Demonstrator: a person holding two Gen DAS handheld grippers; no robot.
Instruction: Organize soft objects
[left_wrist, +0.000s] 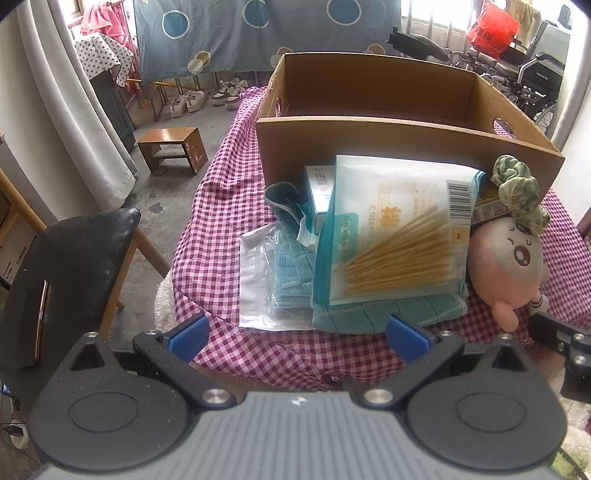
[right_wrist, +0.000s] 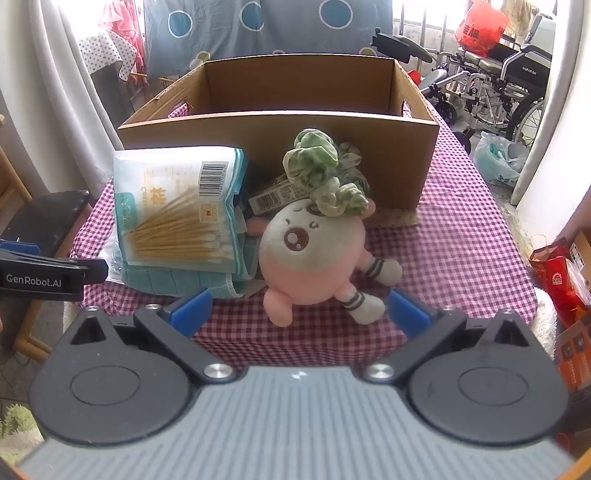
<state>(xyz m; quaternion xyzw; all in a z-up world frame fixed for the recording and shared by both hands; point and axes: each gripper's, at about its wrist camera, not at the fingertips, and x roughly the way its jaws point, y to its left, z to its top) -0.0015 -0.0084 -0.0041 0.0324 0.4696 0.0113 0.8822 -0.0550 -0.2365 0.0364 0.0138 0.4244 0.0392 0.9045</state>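
A pink plush toy (right_wrist: 314, 254) lies on the checked tablecloth (right_wrist: 461, 240) with a green scrunchie (right_wrist: 325, 173) on its head; both show in the left wrist view too, the plush (left_wrist: 506, 269) and the scrunchie (left_wrist: 521, 192). A bag of cotton swabs (left_wrist: 395, 229) rests on a teal towel (left_wrist: 388, 314) beside packed face masks (left_wrist: 273, 280). An open cardboard box (left_wrist: 388, 136) stands behind them. My left gripper (left_wrist: 297, 336) is open and empty just before the towel. My right gripper (right_wrist: 299, 310) is open and empty, with the plush's feet between its fingertips.
A black chair (left_wrist: 77, 266) stands left of the table with a phone on it. A small wooden stool (left_wrist: 173, 147) and shoes are on the floor beyond. A wheelchair (right_wrist: 509, 85) and bags stand to the right. The left gripper shows in the right wrist view (right_wrist: 55, 273).
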